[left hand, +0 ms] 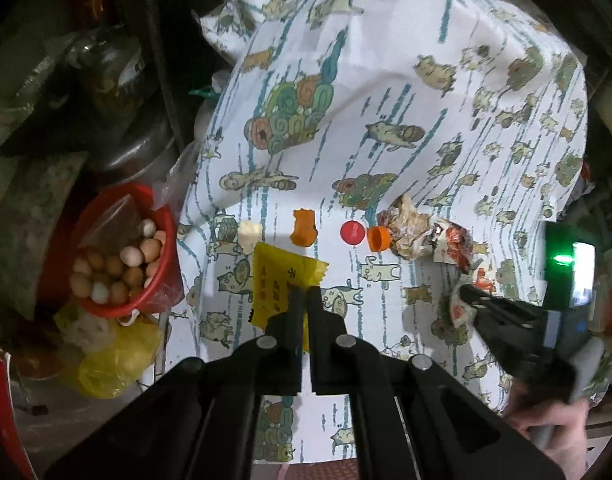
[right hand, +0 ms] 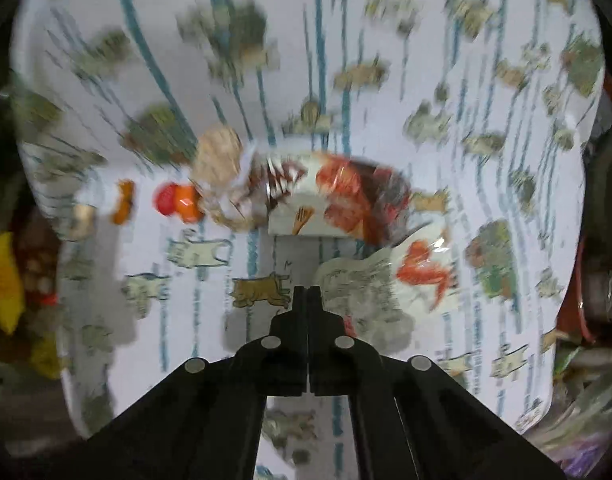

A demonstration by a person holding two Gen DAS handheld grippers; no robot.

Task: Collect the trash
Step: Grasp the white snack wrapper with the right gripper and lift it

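My left gripper (left hand: 304,292) is shut on a yellow wrapper (left hand: 280,280), held just above the patterned tablecloth (left hand: 386,112). Beyond it on the cloth lie a cream scrap (left hand: 249,235), an orange scrap (left hand: 304,229), a red cap (left hand: 352,233), an orange cap (left hand: 378,238) and a crumpled wrapper (left hand: 408,232). My right gripper (right hand: 307,290) points down at the cloth with its jaws together. A white and red wrapper (right hand: 386,284) lies against its right fingertip; no part of it shows between the pads. The right wrist view is blurred.
A red bucket (left hand: 168,240) of eggs stands off the cloth's left edge, with a yellow bag (left hand: 110,364) below it and a glass jar (left hand: 110,68) behind. A device with a green light (left hand: 566,260) sits at the right edge. A hand (left hand: 546,432) holds the right gripper.
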